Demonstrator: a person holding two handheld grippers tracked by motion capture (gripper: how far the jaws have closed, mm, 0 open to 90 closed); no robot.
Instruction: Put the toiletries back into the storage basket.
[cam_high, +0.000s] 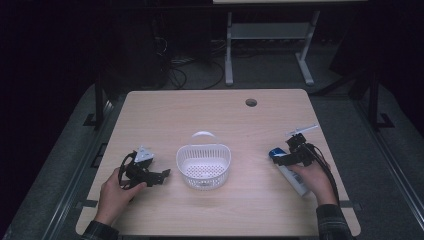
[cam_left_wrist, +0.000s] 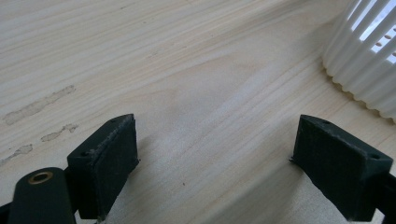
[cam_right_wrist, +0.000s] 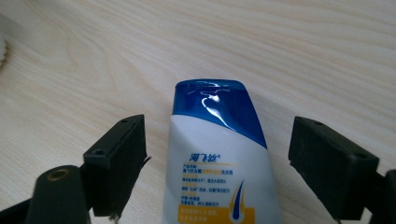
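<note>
Your right hand-held gripper stands wide, its jaws either side of the shampoo bottle but not yet pressing on it; the bottle lies flat on the counter near the right edge, blue cap pointing away from you, well apart from the white basket; expect smooth, glossy plastic that could slip and a body that gives a little under squeeze; take it across the white body just below the cap; your left hand-held gripper is open and empty, beside the basket.
</note>
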